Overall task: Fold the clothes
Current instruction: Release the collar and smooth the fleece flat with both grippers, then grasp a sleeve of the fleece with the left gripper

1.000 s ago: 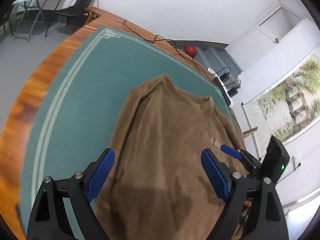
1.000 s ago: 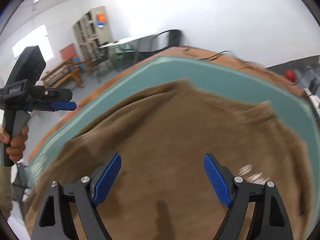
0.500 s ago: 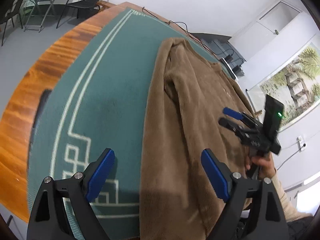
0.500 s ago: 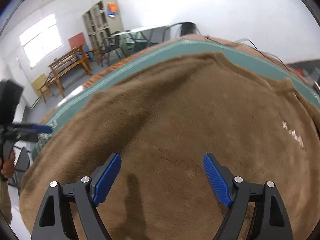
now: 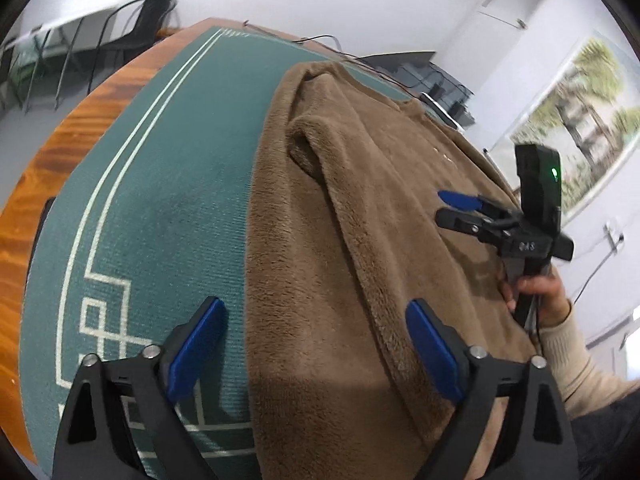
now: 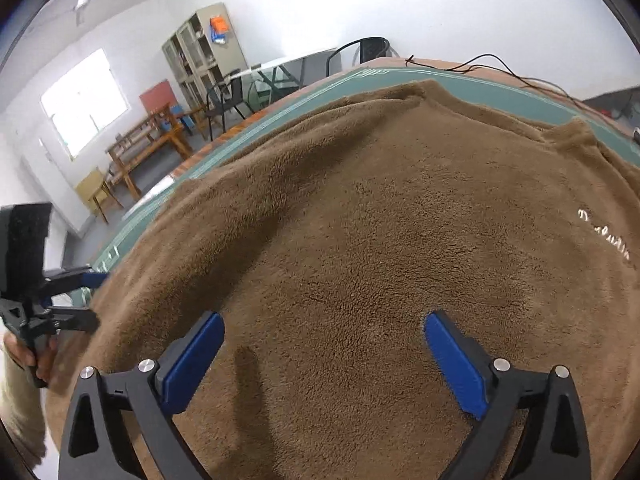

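- The left gripper [image 5: 312, 344], black-framed with blue-padded fingers, has its jaws opening, spread wide, with nothing pinched; it hangs over the left edge of the garment, one pad above cloth and the other above the mat.
- The right gripper [image 6: 322, 354], of the same build, also has its jaws opening and grips nothing; it is poised above the middle of the garment, both pads over cloth, and throws a shadow there.
- The brown fleecy pullover [image 6: 380, 240] lies spread out flat on the table, with small pale embroidered lettering [image 6: 604, 234] toward its right side and a lengthwise fold ridge [image 5: 344, 216] near its left edge.
- Under it lies a teal mat with pale line borders [image 5: 160, 184], covering a round wooden table [image 5: 52, 152].
- A black cable [image 6: 516, 76] trails over the table's far rim.
- Beyond stand a black metal chair [image 5: 132, 36], a grey glass-fronted cabinet [image 6: 204, 52] whose contents are too small to make out, and wooden benches [image 6: 148, 140].
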### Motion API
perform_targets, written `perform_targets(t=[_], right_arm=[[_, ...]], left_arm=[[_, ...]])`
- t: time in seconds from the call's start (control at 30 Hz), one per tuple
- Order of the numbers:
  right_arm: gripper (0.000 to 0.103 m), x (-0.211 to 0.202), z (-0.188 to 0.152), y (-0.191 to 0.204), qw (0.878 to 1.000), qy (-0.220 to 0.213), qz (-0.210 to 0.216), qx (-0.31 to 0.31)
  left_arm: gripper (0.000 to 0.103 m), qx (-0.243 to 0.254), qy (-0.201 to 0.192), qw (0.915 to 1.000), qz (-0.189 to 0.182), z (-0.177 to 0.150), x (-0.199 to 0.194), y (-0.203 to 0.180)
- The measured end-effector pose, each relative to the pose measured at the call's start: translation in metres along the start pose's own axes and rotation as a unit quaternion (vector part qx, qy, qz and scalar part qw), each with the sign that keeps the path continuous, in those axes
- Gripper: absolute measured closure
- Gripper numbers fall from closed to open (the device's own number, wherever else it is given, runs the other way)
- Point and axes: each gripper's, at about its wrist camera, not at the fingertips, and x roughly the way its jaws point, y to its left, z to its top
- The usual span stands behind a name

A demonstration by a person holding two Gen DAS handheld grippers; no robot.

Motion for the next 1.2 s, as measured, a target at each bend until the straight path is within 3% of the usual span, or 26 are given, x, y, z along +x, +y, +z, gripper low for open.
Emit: perform_targets(t=[0.13, 0.3, 0.6, 0.67, 0.7, 0.73, 0.97, 1.13, 1.2], right_arm=[[0.001, 0.001, 0.0, 0.0, 1.0, 0.002, 0.0, -0.003], [0.001, 0.003, 0.002, -0.008, 1.0, -0.004, 0.016, 0.01], [0.001, 0.001, 0.001, -0.008, 1.0, -0.005, 0.019, 0.013], [0.001, 0.0, 0.001, -0.008, 1.0, -0.006, 0.019, 0.013], [0.001, 0.0, 0.001, -0.008, 1.0, -0.006, 0.02, 0.013], [0.001, 0.0, 0.001, -0.008, 1.0, -0.006, 0.02, 0.013], [0.001, -0.002, -0.001, -0.008, 1.0, -0.008, 0.022, 0.015], [0.001, -0.001, 0.0, -0.01, 1.0, -0.008, 0.023, 0.015], [0.001, -0.001, 0.0, -0.01, 1.0, -0.008, 0.023, 0.015]], left_arm=[[0.001, -0.003, -0.005, 0.9999, -0.013, 0.001, -0.001, 0.003], [0.001, -0.025, 0.002, 0.9971, -0.072, 0.0, -0.011, 0.016], [0.002, 0.013, 0.002, 0.997, -0.076, -0.018, -0.016, 0.008], [0.014, 0.015, 0.007, 0.9965, -0.082, -0.02, -0.018, 0.008], [0.04, 0.006, 0.017, 0.995, -0.098, -0.021, -0.016, 0.011], [0.057, -0.006, 0.027, 0.9939, -0.107, -0.022, -0.014, 0.016], [0.058, -0.051, 0.015, 0.9896, -0.134, -0.029, -0.014, 0.032], [0.087, -0.083, 0.011, 0.9875, -0.134, -0.034, -0.014, 0.046], [0.09, -0.092, 0.011, 0.9875, -0.127, -0.035, -0.015, 0.049]])
